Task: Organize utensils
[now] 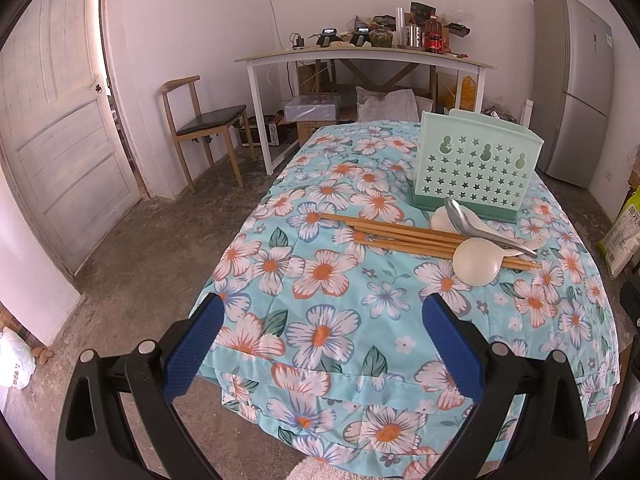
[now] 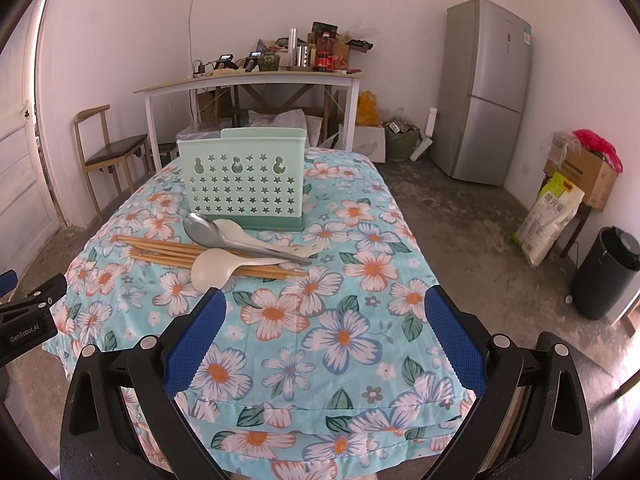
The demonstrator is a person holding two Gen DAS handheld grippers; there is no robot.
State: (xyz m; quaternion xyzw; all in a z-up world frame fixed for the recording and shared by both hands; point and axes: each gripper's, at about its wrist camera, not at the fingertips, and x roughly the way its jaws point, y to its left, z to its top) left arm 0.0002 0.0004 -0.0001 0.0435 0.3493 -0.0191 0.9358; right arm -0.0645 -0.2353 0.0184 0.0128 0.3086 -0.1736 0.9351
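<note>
utensil pile: chopsticks (image 2: 208, 254), metal spoon (image 2: 208, 232) and two white spoons (image 2: 212, 270) are heaped just before the green holder (image 2: 244, 178), mid-cloth, long axes lying crosswise | right gripper (image 2: 322, 340) is held wide, nothing gripped, seemingly nearer | left gripper (image 1: 322, 344) is held wide, nothing gripped | holder's inside is hidden

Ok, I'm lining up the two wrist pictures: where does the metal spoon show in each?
Left wrist: metal spoon right of centre, lying across the chopsticks, in front of the green holder.
Right wrist: metal spoon left of centre, again over the chopsticks.
Shared landmark: the green holder just behind it in both.
</note>
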